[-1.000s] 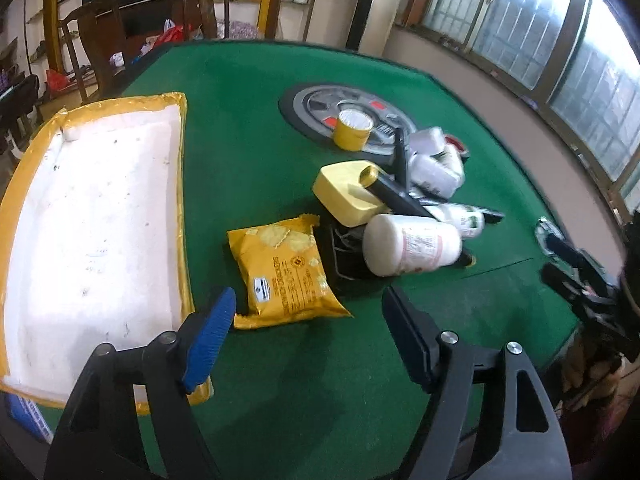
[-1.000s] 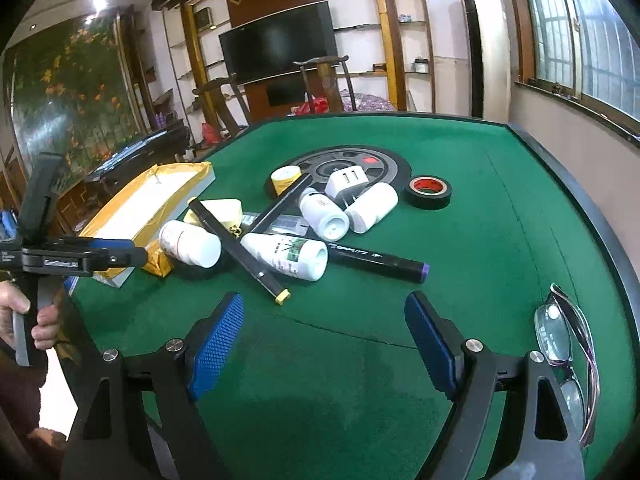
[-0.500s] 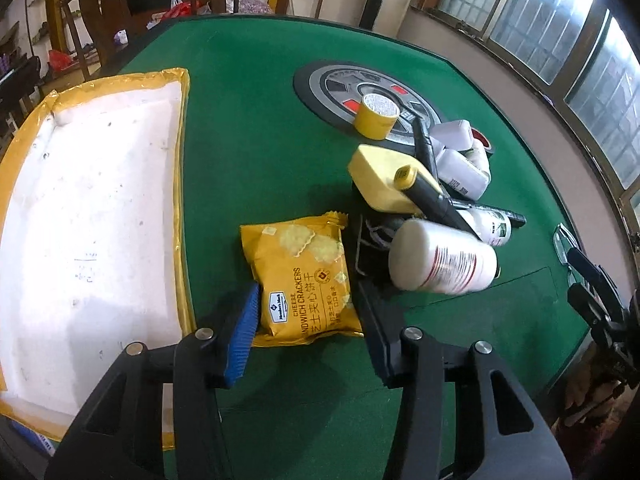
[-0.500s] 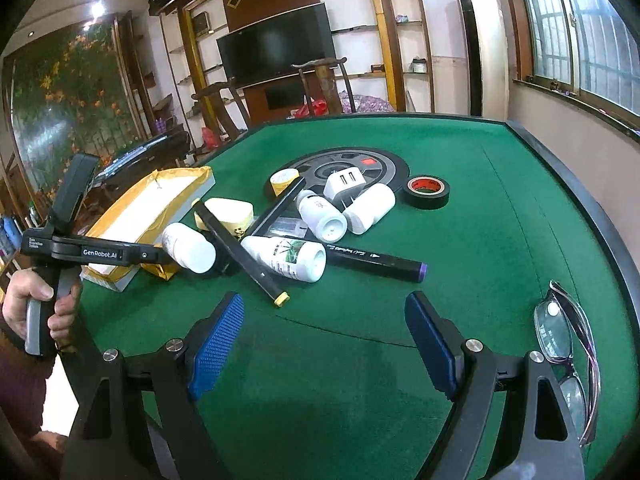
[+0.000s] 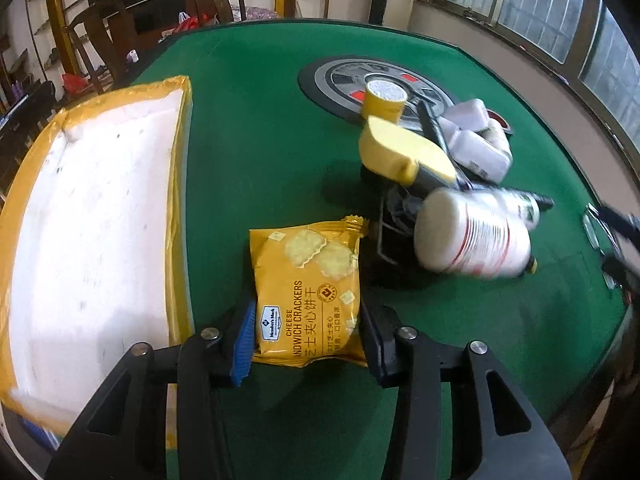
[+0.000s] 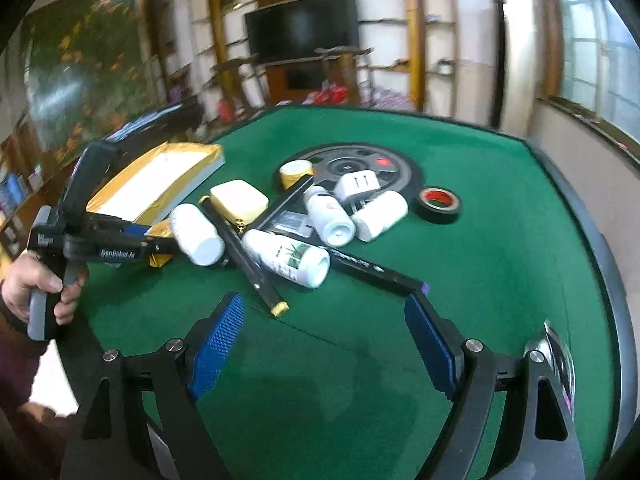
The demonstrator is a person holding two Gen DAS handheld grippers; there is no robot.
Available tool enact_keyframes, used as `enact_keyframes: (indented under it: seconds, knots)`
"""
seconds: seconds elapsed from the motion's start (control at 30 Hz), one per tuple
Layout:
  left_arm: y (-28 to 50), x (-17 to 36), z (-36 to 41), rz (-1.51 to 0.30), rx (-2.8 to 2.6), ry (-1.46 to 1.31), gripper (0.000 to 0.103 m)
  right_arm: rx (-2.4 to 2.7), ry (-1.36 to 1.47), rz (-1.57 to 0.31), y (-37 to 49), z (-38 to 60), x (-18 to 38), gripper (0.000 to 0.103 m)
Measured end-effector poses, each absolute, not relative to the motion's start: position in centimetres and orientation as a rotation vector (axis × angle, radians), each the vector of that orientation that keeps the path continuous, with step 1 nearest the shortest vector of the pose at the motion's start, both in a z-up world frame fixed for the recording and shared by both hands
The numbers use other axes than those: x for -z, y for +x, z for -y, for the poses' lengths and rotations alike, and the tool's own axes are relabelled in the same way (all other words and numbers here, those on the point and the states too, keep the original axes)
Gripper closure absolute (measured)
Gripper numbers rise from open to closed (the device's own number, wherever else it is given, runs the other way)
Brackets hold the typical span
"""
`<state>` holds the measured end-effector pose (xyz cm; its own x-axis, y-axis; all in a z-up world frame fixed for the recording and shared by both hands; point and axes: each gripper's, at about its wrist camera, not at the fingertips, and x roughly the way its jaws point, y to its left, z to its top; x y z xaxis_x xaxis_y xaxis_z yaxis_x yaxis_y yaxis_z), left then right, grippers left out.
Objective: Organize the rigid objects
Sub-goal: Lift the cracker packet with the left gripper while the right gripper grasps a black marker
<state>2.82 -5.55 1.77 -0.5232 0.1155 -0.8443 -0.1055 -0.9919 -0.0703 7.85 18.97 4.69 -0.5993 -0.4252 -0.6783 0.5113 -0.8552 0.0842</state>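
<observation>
Left hand-held gripper has closed onto cracker packet.

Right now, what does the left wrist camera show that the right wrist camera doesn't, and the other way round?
Only the left wrist view shows the printed face of the yellow cheese cracker packet, with the left claw closed around its near end. Only the right wrist view shows the black tape roll with a red core, the white plug adapter and the open right claw over bare felt. Both show the green felt table, the yellow-edged white foam tray and the white bottle lying on its side.
</observation>
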Motion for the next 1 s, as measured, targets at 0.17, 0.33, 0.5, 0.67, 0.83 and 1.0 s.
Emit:
enact_keyframes:
  seconds: [0.17, 0.33, 0.5, 0.67, 0.83, 1.0]
  knots:
    - [4.4, -1.6, 5.9, 0.043, -2.653, -1.445, 0.060, 2.340, 1.150, -0.180, 1.6, -18.9, -3.4, 0.049]
    - [4.2, -1.7, 5.9, 0.048, -2.651, -1.450, 0.060, 2.308, 1.264, -0.161, -2.2, -18.1, -0.8, 0.081]
    - [4.1, -1.7, 5.8, 0.045, -2.650, -1.448, 0.060, 2.184, 1.294, -0.138, -1.1, -18.1, -0.4, 0.080]
    - [3.8, -1.7, 5.4, 0.029, -2.657, -1.447, 0.060, 2.107, 1.298, -0.306, 2.9, -16.8, -0.2, 0.080]
    - [3.3, -1.5, 5.0, -0.005, -2.685, -1.454, 0.057, 2.206, 1.269, -0.387, 3.3, -15.8, 0.0, 0.080]
    - [4.0, -1.5, 4.8, -0.042, -2.712, -1.414, 0.060, 2.266, 1.271, -0.359, 4.7, -15.7, -0.1, 0.090]
